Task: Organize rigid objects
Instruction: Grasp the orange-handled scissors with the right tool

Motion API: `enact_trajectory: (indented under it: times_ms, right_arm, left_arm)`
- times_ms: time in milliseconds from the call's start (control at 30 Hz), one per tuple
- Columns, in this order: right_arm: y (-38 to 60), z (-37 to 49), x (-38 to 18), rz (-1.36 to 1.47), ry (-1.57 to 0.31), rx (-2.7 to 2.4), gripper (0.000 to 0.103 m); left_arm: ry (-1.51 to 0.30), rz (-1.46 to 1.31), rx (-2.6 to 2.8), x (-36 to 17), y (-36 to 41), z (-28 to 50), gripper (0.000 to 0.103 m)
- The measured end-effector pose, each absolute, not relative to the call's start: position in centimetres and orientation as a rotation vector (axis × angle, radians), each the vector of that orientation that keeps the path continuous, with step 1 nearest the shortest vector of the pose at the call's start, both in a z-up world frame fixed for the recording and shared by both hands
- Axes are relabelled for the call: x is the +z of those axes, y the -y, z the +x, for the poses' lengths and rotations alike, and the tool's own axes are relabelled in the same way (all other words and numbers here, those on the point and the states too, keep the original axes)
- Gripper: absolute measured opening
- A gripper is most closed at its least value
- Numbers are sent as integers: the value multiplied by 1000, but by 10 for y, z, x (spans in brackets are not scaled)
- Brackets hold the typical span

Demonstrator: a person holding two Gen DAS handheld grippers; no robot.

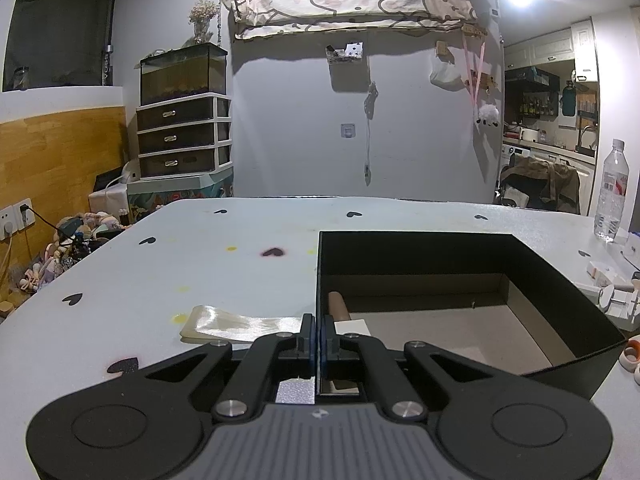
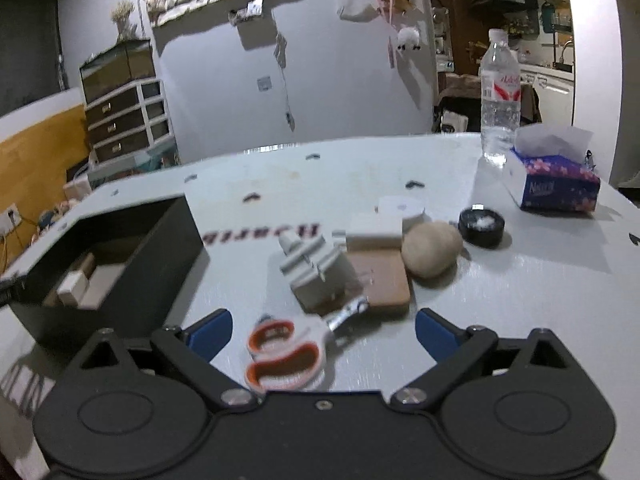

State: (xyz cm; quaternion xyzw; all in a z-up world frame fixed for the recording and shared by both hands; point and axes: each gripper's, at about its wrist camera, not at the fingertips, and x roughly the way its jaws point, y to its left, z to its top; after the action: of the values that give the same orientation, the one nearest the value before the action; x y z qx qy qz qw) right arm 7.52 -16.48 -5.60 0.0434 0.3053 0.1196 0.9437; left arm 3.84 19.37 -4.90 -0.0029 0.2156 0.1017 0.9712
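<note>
Two grippers: left gripper [image 1: 319, 334] clenched on box wall [image 1: 317, 280]; right gripper [image 2: 323, 330] released; orange-handled scissors [image 2: 286, 354]

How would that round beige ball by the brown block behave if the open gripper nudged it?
The ball looks round and smooth, so it would probably roll, likely toward the black lid beside it. Its matte surface suggests fair grip. Its weight can't be judged.

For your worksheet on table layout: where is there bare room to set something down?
Free: the tabletop left of the black box, beyond the clear wrapper; also the box floor's right part. Crowded: the cluster from scissors to black lid.
</note>
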Motion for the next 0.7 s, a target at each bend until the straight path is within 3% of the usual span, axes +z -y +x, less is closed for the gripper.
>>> enact_trajectory:
  times_ms: [267,367,633,700]
  right_arm:
    - [151,78,-71,75,-687,298,97]
    - [141,84,-75,61,-716,296,87]
    - [118,91,-84,-72,-703,251,86]
    - [118,89,-83,-81,-692,260,80]
  left_arm:
    - [-435,-5,205,-49,-194,38,2]
    - [-435,-4,204,-49,-194,38,2]
    - [-435,-6,198,-48,-194,37,2]
    - [-436,-6,197,-48,-194,37,2]
